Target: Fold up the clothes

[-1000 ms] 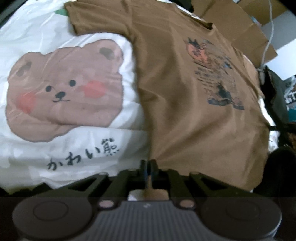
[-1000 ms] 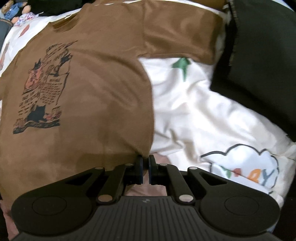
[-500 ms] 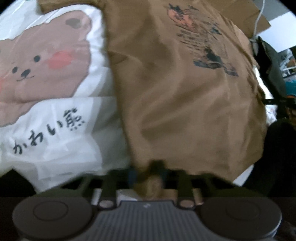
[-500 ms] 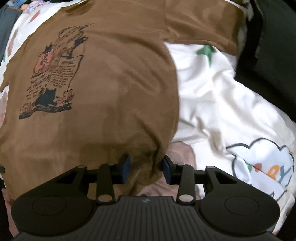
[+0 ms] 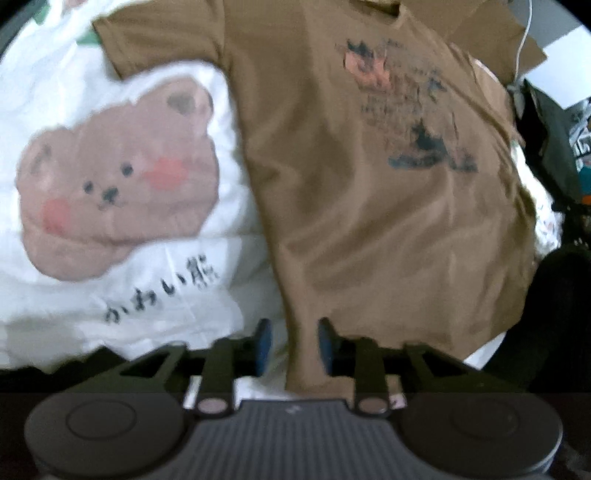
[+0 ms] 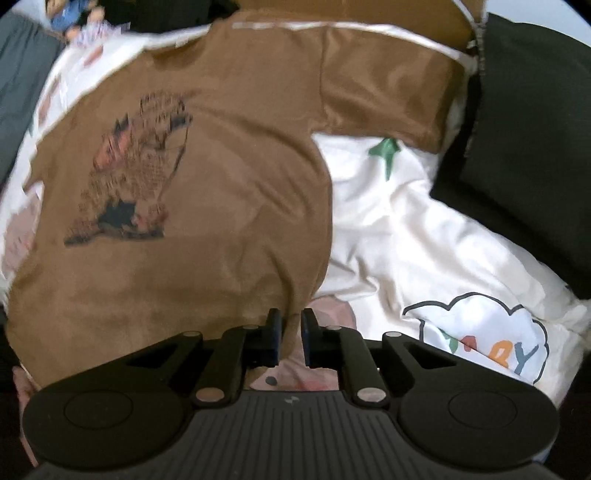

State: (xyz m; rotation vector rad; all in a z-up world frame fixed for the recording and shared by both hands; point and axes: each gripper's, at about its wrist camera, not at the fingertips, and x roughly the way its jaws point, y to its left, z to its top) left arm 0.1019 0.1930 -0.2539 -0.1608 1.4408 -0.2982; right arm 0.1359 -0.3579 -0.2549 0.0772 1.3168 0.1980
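A brown T-shirt [image 5: 369, 221] with a dark print on the chest lies spread flat on a white duvet, collar at the far end. Its lower left corner runs between the jaws of my left gripper [image 5: 293, 332], which are opening. The cloth lies against the right pad, with a gap at the left one. In the right wrist view the same shirt [image 6: 221, 221] fills the left half. My right gripper [image 6: 291, 321] hangs over the lower right corner, its jaws a narrow gap apart and closing. Only the hem's edge shows between the tips.
The duvet [image 5: 184, 302] bears a pink bear print [image 5: 118, 184] and black writing. A dark cushion [image 6: 517, 129] lies right of the shirt's sleeve. Cardboard [image 5: 480, 37] and dark clutter [image 5: 554, 129] sit past the far side. A doll [image 6: 70, 18] lies at the top left.
Both grippers were shut on the shirt's lower corners a second ago; now both jaws stand apart. Both cameras have risen, and the shirt lies flatter and farther below.
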